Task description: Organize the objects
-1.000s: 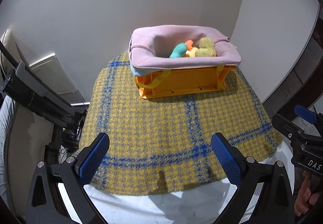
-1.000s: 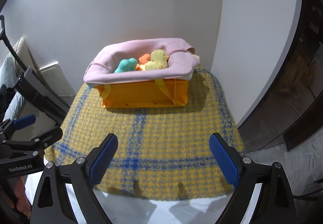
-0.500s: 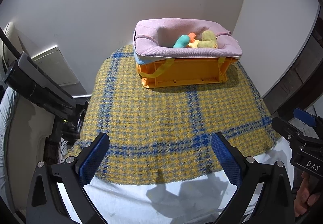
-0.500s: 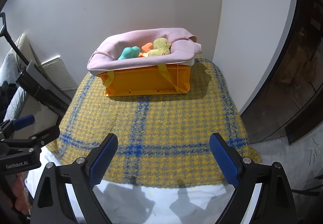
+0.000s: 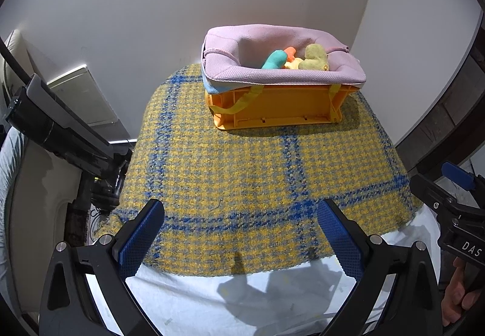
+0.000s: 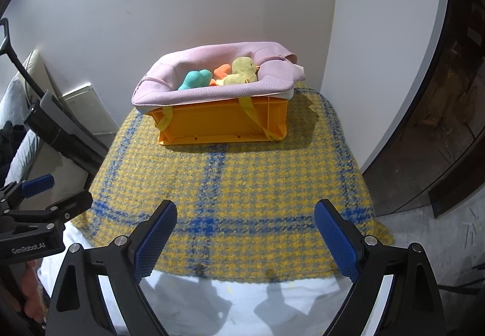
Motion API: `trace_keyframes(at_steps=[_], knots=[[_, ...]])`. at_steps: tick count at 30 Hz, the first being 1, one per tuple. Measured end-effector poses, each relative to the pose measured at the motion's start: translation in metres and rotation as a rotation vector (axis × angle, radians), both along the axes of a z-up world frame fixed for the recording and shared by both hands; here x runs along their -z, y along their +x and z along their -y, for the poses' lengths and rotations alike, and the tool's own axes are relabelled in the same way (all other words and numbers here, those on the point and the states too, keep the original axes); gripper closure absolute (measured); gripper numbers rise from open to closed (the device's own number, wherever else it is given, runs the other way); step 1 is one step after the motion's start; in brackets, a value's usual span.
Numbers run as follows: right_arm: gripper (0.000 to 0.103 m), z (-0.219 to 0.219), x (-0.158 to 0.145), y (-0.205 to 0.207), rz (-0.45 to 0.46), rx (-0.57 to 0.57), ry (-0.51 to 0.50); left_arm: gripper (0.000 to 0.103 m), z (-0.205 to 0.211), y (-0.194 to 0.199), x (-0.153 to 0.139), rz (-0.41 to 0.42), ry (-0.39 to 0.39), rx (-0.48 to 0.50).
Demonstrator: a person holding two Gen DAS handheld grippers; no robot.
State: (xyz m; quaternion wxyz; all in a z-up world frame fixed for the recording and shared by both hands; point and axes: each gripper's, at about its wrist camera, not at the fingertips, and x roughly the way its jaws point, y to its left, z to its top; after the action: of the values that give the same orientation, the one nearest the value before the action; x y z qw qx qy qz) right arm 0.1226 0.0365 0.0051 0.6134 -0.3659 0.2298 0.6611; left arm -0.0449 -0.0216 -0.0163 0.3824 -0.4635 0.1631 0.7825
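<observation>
An orange plastic crate [image 5: 272,107] [image 6: 224,124] with a pink fabric liner [image 5: 282,75] [image 6: 212,90] stands at the far end of a yellow and blue checked cloth [image 5: 257,172] [image 6: 230,184]. Inside lie a yellow plush duck [image 5: 315,57] [image 6: 242,71], a teal plush toy [image 5: 274,60] [image 6: 194,80] and an orange plush toy [image 5: 290,51] [image 6: 222,71]. My left gripper [image 5: 241,233] is open and empty above the cloth's near edge. My right gripper [image 6: 245,233] is open and empty there too. Each gripper shows at the side of the other's view.
The cloth lies over a white sheet [image 5: 242,299] [image 6: 242,299] on a small table set in a white wall corner. A black stand [image 5: 57,130] [image 6: 60,133] and a beige cushion are to the left. Dark wood panelling [image 6: 439,93] is to the right.
Both grippers have pulled back from the crate and risen; the crate looks smaller and farther, and more white sheet shows in front. Both stay open and empty.
</observation>
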Motion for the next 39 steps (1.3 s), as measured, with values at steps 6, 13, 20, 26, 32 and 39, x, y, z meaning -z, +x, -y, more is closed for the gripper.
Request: trace_keyframes(at_steps=[6, 13, 20, 26, 32, 39], knots=[[0.011, 0.0003, -0.0007, 0.0002, -0.001, 0.001, 0.001, 0.0, 0.0006, -0.0004, 0.0003, 0.002, 0.003, 0.002], [0.011, 0.0014, -0.0018, -0.0022, 0.0, 0.0, 0.001, 0.0, 0.0014, -0.0011, 0.0013, 0.006, 0.002, 0.005], [0.011, 0.0015, -0.0006, -0.0013, -0.004, 0.0, -0.003, 0.0, 0.0008, -0.0001, 0.0017, 0.008, 0.002, 0.002], [0.011, 0.0015, -0.0005, -0.0008, -0.006, -0.001, -0.003, 0.0, -0.0003, 0.0015, 0.0023, 0.012, 0.0, 0.003], [0.011, 0.0016, -0.0001, -0.0006, -0.007, -0.001, -0.004, 0.0, 0.0004, 0.0021, 0.0036, 0.015, -0.003, 0.006], [0.011, 0.0017, 0.001, -0.0001, -0.009, 0.001, -0.004, 0.0, 0.0004, 0.002, 0.0037, 0.014, -0.002, 0.012]])
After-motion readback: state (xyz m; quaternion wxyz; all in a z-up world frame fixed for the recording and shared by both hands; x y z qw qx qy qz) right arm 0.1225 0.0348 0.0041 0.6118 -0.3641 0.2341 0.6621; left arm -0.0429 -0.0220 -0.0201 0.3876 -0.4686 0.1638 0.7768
